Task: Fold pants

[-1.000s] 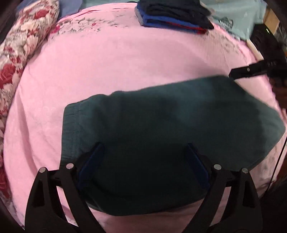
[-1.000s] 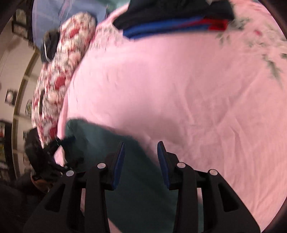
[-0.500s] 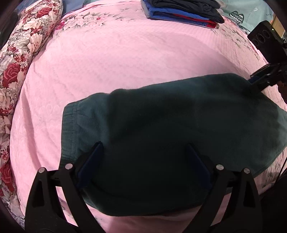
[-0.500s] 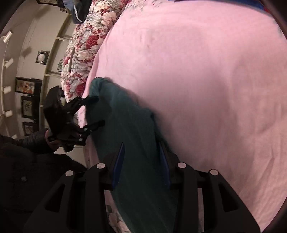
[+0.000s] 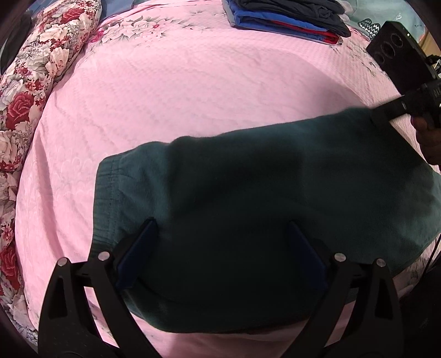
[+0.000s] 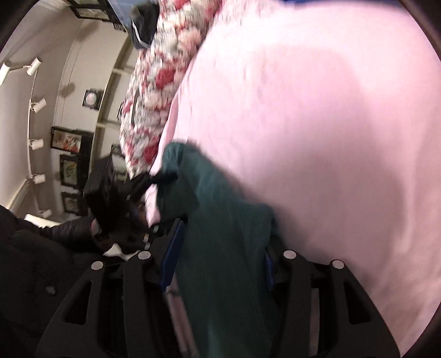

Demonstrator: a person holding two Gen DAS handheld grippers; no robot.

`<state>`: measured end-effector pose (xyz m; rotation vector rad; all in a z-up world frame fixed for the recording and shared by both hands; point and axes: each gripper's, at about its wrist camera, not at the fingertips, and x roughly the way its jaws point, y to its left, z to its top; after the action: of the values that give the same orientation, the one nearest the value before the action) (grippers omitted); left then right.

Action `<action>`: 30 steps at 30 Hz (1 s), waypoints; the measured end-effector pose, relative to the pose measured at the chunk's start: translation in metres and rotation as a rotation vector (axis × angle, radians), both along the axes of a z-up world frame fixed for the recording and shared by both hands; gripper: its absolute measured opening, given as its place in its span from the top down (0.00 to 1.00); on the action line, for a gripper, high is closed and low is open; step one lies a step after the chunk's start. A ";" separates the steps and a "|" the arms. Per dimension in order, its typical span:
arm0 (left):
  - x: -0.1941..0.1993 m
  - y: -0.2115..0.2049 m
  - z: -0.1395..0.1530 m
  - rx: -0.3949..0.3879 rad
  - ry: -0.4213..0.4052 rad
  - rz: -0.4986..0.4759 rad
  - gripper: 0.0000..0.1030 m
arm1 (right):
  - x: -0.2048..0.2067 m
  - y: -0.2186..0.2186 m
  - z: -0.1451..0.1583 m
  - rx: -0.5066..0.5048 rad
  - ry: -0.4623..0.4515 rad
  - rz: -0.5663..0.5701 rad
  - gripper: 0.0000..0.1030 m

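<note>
No basket, box or other holder shows in either view, so nothing sits inside anything; the only grouped things are a stack of folded clothes (image 5: 286, 20) lying on the pink bedspread (image 5: 193, 91), well beyond the jaws of the left gripper (image 5: 220, 253). The pants (image 5: 261, 198) are dark teal, soft and matte, laid flat and folded into a wide band, with the gathered waistband just outside the left jaw. The left gripper's jaws stand wide apart over the cloth, not pinching it. The right gripper (image 6: 220, 258) has just been opening its jaws; the pants' end lies between them, and the pads look clear of the cloth. A floral quilt (image 5: 33, 82) lies far off beyond the left jaw
</note>
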<state>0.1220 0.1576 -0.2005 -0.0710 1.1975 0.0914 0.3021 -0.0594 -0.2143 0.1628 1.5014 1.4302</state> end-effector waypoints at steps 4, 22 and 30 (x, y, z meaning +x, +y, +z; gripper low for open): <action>-0.002 0.000 -0.001 0.002 -0.014 0.001 0.05 | 0.006 -0.006 0.000 0.008 -0.047 -0.069 0.58; -0.018 0.001 0.003 -0.011 -0.087 -0.104 0.04 | -0.043 -0.036 0.060 -0.070 -0.176 -0.252 0.58; -0.045 0.012 0.005 0.008 -0.107 -0.279 0.04 | -0.149 -0.039 0.034 -0.277 -0.230 -0.313 0.58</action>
<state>0.0766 0.1699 -0.1952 0.0969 1.0897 -0.1509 0.1528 -0.0982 -0.1802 0.0569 1.3964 0.9490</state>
